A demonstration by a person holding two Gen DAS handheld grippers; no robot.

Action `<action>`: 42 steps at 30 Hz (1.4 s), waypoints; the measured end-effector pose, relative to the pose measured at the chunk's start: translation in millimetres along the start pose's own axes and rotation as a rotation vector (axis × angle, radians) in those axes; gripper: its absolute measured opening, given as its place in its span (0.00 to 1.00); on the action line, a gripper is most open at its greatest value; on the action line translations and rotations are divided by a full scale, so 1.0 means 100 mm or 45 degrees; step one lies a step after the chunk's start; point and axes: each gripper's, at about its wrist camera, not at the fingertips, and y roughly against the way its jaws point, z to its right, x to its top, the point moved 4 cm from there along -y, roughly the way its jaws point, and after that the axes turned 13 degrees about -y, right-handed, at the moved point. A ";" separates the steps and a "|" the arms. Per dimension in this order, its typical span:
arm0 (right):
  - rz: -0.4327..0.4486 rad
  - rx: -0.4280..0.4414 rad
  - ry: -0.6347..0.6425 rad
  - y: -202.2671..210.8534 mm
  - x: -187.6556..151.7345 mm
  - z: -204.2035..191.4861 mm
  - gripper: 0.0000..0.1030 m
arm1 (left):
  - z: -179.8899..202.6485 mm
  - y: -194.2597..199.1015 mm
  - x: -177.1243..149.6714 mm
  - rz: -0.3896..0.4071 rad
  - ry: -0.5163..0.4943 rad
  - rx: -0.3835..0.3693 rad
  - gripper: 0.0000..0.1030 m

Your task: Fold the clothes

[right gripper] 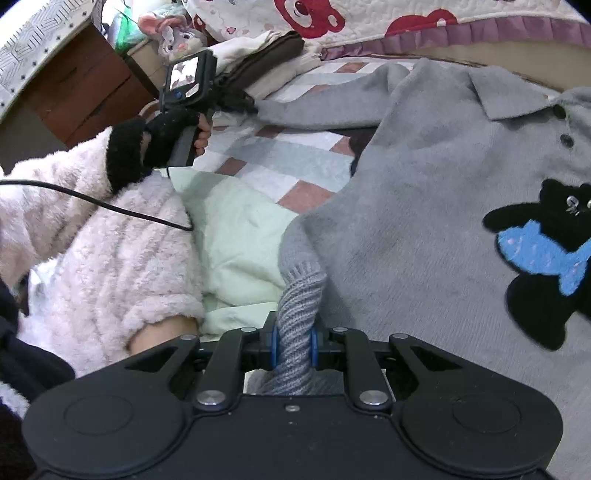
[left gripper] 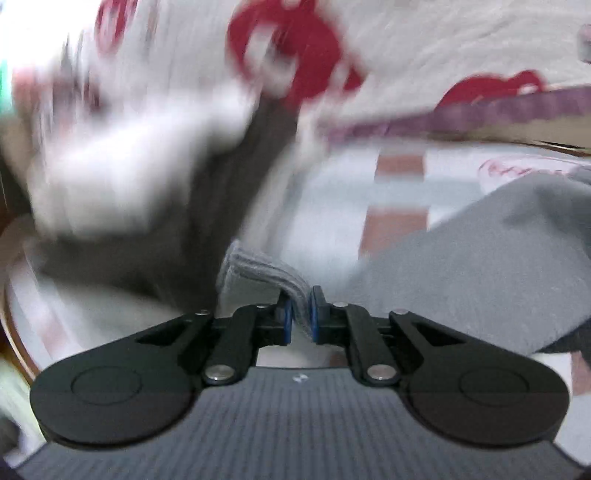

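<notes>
A grey knit sweater (right gripper: 424, 192) with a collar, buttons and a black bear patch (right gripper: 546, 258) lies spread on the checked bed cover (right gripper: 280, 162). My right gripper (right gripper: 293, 349) is shut on the ribbed hem corner of the sweater (right gripper: 301, 295). My left gripper (left gripper: 300, 317) is shut on the cuff of a sleeve (left gripper: 258, 269); the left wrist view is motion-blurred. In the right wrist view the left gripper (right gripper: 242, 101) holds the end of the outstretched sleeve (right gripper: 317, 110) at the far left.
A stack of folded clothes (right gripper: 273, 55) sits at the back beside a plush toy (right gripper: 177, 35). A quilt with red bears (right gripper: 369, 18) lies behind. A pale green pillow (right gripper: 236, 236) and my pink fleece sleeve (right gripper: 103, 251) are at the left.
</notes>
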 end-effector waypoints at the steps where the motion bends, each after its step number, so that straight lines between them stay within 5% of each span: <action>1: 0.000 0.032 -0.024 0.02 0.00 0.00 0.18 | -0.07 0.10 0.10 0.037 0.011 0.007 0.08; 8: 0.022 0.178 -0.145 0.08 0.00 0.04 0.18 | -0.82 0.55 0.90 0.229 0.020 0.201 0.08; 11: 0.007 0.250 -0.211 0.07 -0.02 0.06 0.18 | -1.27 0.50 1.13 0.191 0.236 0.113 0.08; 14: -0.007 0.297 -0.285 0.04 -0.02 0.12 0.18 | -1.40 0.38 1.25 0.162 0.208 0.149 0.08; 19: -0.065 0.411 -0.301 0.03 0.05 0.02 0.18 | -1.70 0.39 1.19 0.172 0.260 0.306 0.08; 27: -0.280 0.529 -0.186 -0.20 0.14 -0.36 0.18 | -2.01 0.17 0.90 0.052 0.367 0.458 0.12; 29: -0.347 0.402 -0.060 -0.40 0.01 -0.44 0.18 | -2.00 0.21 0.86 0.053 0.366 0.504 0.13; 32: -0.424 0.309 -0.011 -0.60 -0.16 -0.44 0.32 | -1.89 0.34 0.84 0.078 0.307 0.548 0.35; 35: -0.375 0.301 -0.017 -0.53 -0.15 -0.39 0.32 | -1.60 0.58 0.90 0.173 0.191 0.429 0.48; 38: -0.207 0.293 -0.076 -0.27 0.06 -0.25 0.43 | -1.12 0.78 0.95 0.213 0.076 0.245 0.54; 42: -0.022 0.161 -0.087 0.07 0.38 -0.02 0.43 | -0.31 0.80 0.95 0.143 0.040 -0.239 0.56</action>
